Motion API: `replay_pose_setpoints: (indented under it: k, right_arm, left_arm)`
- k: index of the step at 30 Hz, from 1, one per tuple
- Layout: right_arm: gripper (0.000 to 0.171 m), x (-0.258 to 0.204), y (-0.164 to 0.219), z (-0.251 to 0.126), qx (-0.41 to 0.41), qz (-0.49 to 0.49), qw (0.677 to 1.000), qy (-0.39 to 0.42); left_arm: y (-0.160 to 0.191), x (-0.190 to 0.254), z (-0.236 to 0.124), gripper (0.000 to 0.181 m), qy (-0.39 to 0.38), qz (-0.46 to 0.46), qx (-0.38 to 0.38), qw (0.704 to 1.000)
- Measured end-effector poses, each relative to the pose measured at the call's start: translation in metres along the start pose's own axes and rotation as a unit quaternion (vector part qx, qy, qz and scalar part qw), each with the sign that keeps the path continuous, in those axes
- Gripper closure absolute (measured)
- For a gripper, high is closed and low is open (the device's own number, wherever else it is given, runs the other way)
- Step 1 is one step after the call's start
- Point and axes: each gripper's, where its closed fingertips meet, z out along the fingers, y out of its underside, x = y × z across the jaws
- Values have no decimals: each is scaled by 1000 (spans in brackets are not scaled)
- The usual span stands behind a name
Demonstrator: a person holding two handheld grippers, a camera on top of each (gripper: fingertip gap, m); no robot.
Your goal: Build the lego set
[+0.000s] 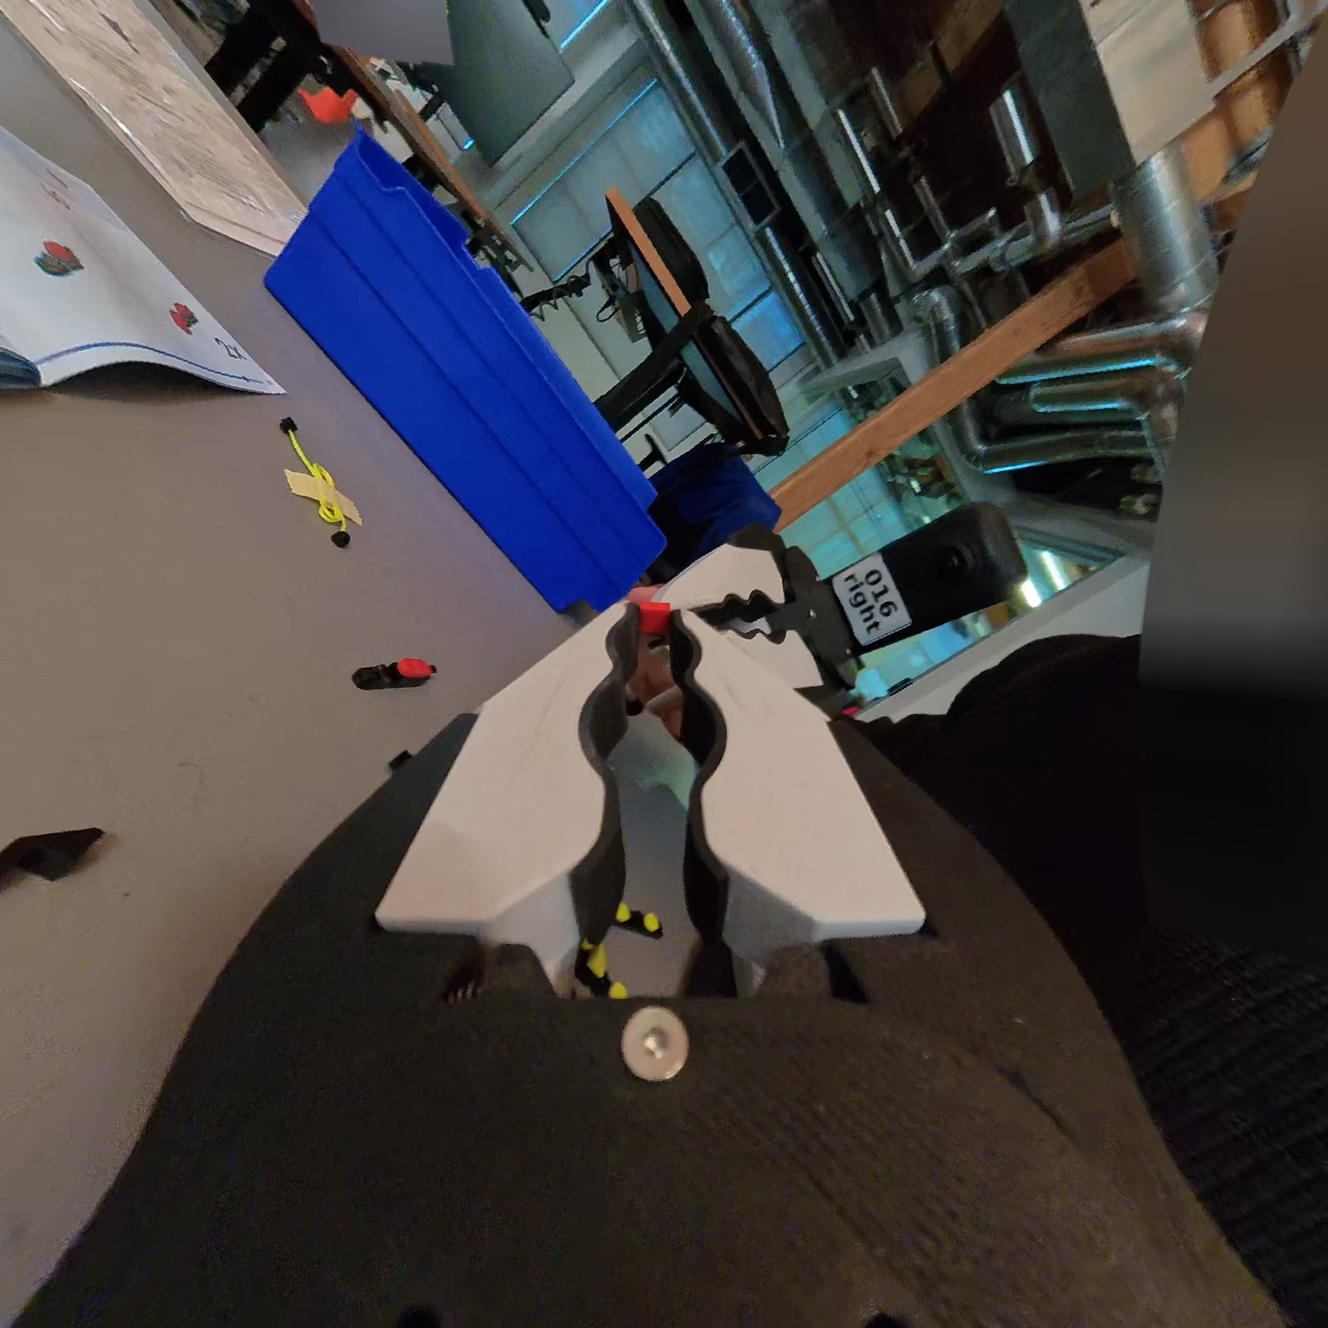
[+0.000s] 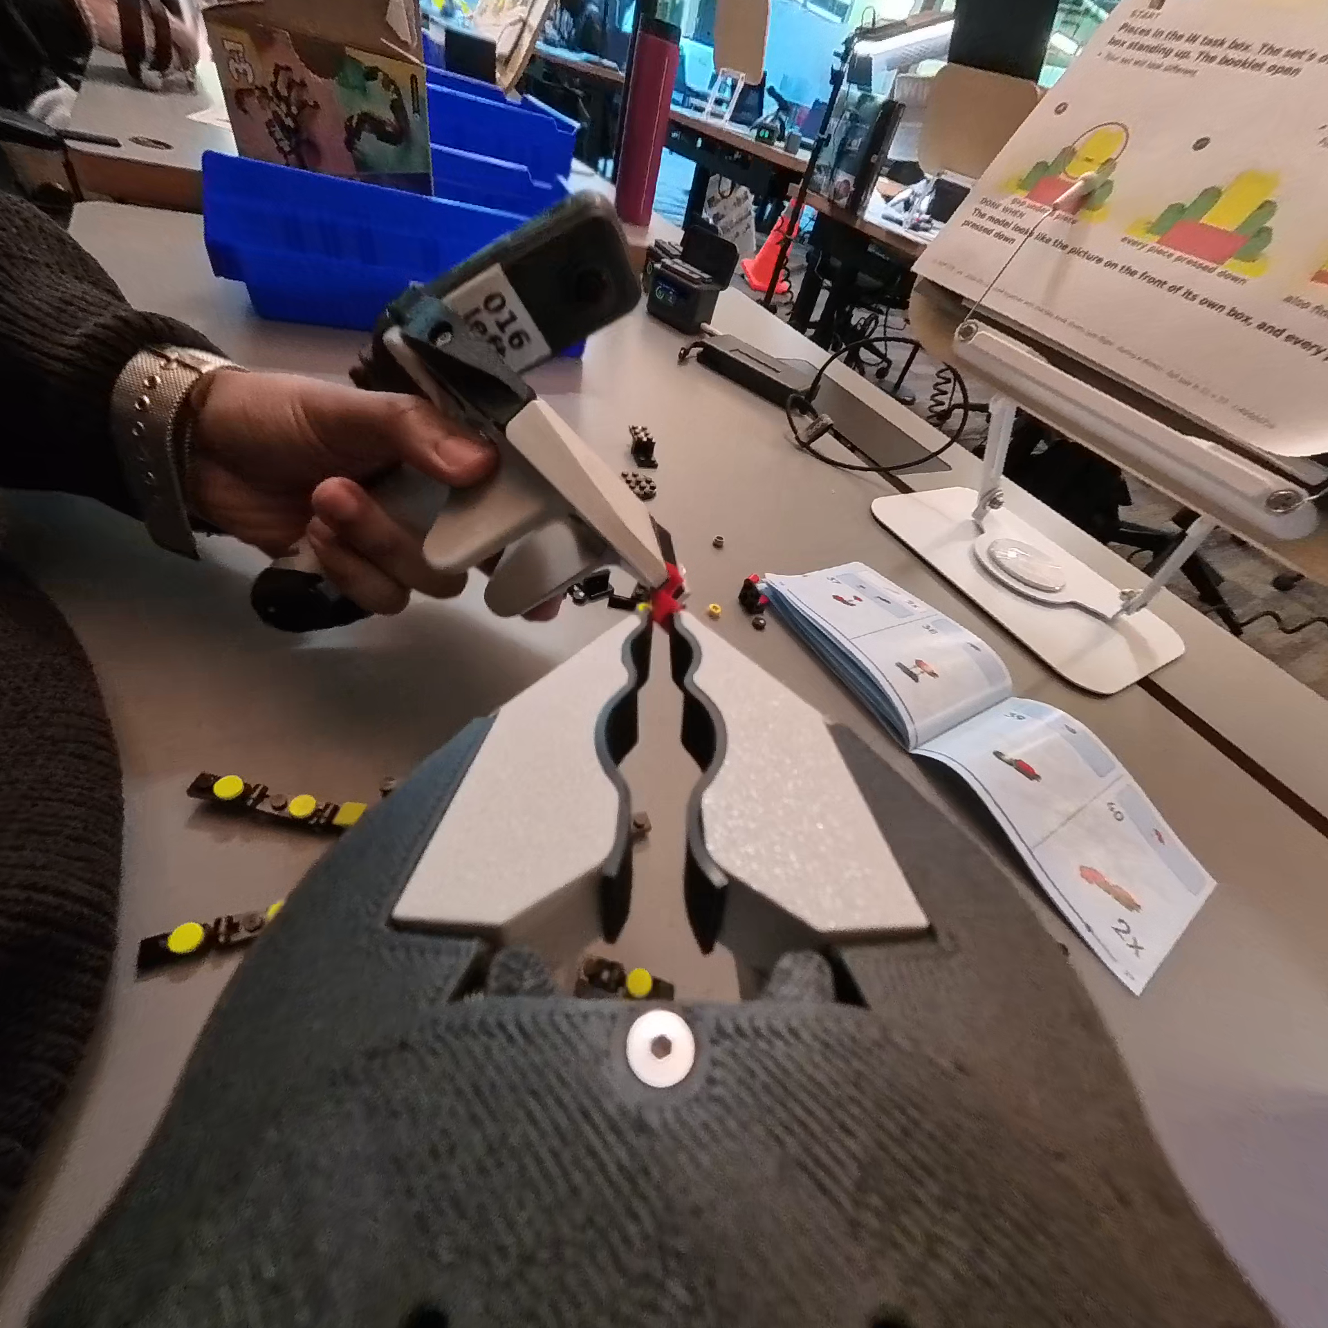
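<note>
Pinching tiny red piece (image 1: 654, 618) at left gripper (image 1: 652, 636) tips, jaws narrow. Meeting right gripper (image 2: 657, 624), jaws also nipping red. Judging light, rigid, slippery; gripping flat sides.

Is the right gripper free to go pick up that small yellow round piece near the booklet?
Probably not yet: the right gripper is shut on the red piece, though the yellow piece lies uncovered on the table.
</note>
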Motion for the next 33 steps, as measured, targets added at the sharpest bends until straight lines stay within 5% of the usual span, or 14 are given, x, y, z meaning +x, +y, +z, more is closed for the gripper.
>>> replay_pose_setpoints:
  k: [4, 7, 11, 18, 25, 33]
  right_arm:
    - [157, 28, 16, -10, -48, -41, 997, 46]
    - [156, 51, 32, -20, -79, -5, 994, 72]
    - [151, 59, 41, -27, -104, 39, 991, 73]
    - [154, 53, 55, -70, -135, 24, 985, 105]
    - [156, 48, 57, -92, -110, 77, 986, 95]
    - [158, 49, 54, -97, -81, 135, 985, 77]
  left_arm:
    - [-5, -15, -4, 177, -64, 60, -37, 996]
    - [1, -33, -2, 177, -129, 141, -157, 969]
    - [24, -72, -5, 175, -193, 216, -389, 875]
    - [41, -96, 16, 175, -183, 317, -562, 742]
    - [50, -109, 26, 175, -191, 329, -608, 697]
    - [51, -113, 30, 175, -198, 330, -612, 691]
